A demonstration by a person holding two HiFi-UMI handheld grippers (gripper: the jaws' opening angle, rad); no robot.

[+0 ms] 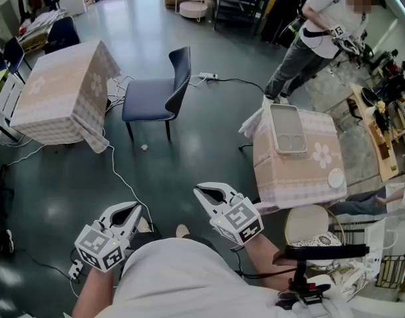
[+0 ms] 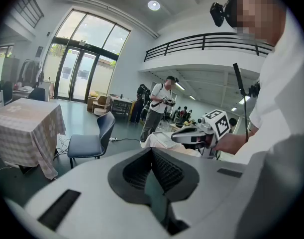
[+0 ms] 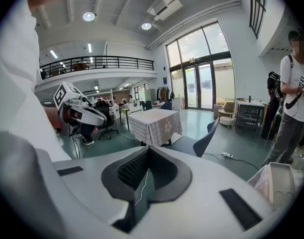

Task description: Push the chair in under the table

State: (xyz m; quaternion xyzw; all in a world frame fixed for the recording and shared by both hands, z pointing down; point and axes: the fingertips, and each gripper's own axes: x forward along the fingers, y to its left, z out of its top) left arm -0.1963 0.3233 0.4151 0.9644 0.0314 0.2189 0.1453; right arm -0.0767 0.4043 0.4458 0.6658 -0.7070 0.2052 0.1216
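Note:
A dark blue chair (image 1: 156,91) stands on the floor, pulled away from the table with a pale checked cloth (image 1: 59,91) at the left; its seat faces that table. The chair (image 2: 87,143) and the table (image 2: 22,128) lie far ahead in the left gripper view, and both the chair (image 3: 199,143) and the table (image 3: 154,123) show again in the right gripper view. My left gripper (image 1: 137,208) and right gripper (image 1: 201,191) are held close to my body, well short of the chair. Both are shut with nothing between the pads. Each camera also sees its own shut gripper (image 2: 152,153) (image 3: 148,156).
A second cloth-covered table (image 1: 301,171) with a grey tray (image 1: 288,130) stands to my right. A person (image 1: 315,32) stands beyond it. Cables (image 1: 119,171) run over the floor between me and the chair, and a power strip (image 1: 207,77) lies behind it. A round white seat (image 1: 307,222) is near my right arm.

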